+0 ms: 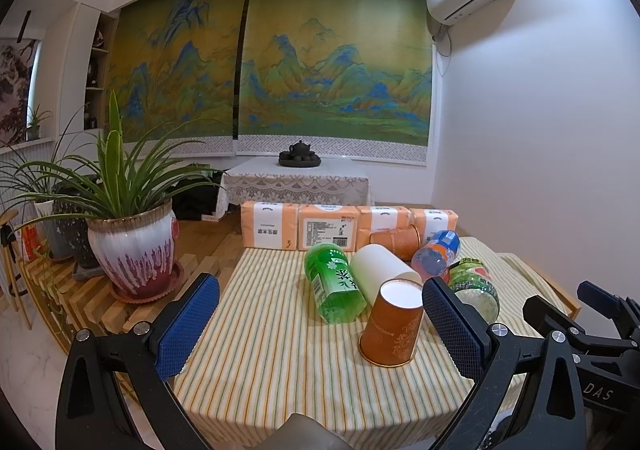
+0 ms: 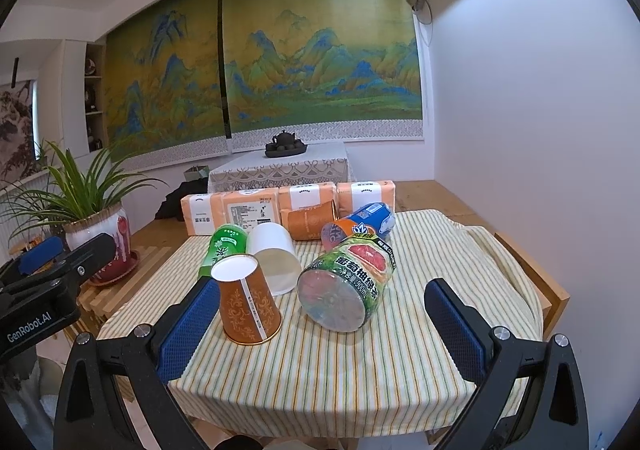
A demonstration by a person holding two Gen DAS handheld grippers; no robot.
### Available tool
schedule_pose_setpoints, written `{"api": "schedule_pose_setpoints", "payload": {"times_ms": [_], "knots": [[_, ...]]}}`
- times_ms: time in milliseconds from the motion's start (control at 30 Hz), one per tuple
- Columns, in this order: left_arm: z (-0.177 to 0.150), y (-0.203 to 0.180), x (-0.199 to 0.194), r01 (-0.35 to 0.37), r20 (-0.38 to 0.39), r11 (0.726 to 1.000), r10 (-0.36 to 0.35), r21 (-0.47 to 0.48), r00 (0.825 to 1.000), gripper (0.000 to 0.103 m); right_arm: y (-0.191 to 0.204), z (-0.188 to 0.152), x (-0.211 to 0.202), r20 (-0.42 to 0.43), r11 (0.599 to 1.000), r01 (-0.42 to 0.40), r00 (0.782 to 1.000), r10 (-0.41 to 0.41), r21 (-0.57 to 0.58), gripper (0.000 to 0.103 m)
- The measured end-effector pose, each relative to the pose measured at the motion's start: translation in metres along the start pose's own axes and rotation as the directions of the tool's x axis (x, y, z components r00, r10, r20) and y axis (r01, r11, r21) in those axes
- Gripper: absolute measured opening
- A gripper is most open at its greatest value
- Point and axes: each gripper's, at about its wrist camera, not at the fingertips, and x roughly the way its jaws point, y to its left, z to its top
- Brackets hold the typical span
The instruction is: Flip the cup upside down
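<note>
An orange paper cup (image 1: 391,324) stands upside down on the striped tablecloth (image 1: 280,350), white base up; it also shows in the right wrist view (image 2: 249,302). My left gripper (image 1: 320,330) is open and empty, its right pad just beside the cup. My right gripper (image 2: 322,326) is open and empty, its left pad close to the cup. A white cup (image 1: 386,270) lies on its side behind it. A second orange cup (image 1: 396,240) lies on its side further back.
A green tea bottle (image 1: 334,284), a grapefruit-label bottle (image 2: 346,286) and an orange-blue bottle (image 2: 360,226) lie on the cloth. Tissue packs (image 1: 320,226) line the far edge. A potted plant (image 1: 132,246) stands left on wooden slats. The wall is at right.
</note>
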Motion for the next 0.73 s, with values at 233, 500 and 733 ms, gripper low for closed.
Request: {"api": "schedule_pose_setpoints", "payload": {"times_ms": [233,500,733], "knots": [[0.0,-0.001,0.002,-0.001,-0.002,1.0,0.001,0.0,1.0,0.103,-0.001,0.0,0.001,-0.003,1.0,0.0,1.0,0.0,-0.001,0.101],[-0.001,0.0,0.004,-0.002,-0.003,1.0,0.002,-0.001,1.0,0.103,-0.003,-0.002,0.005,-0.014,1.0,0.001,1.0,0.0,0.004,0.101],[-0.004,0.003,0.011,-0.003,-0.017,1.0,0.003,-0.002,1.0,0.103,-0.003,-0.004,0.009,-0.025,1.0,0.001,1.0,-0.001,0.009,0.101]]}}
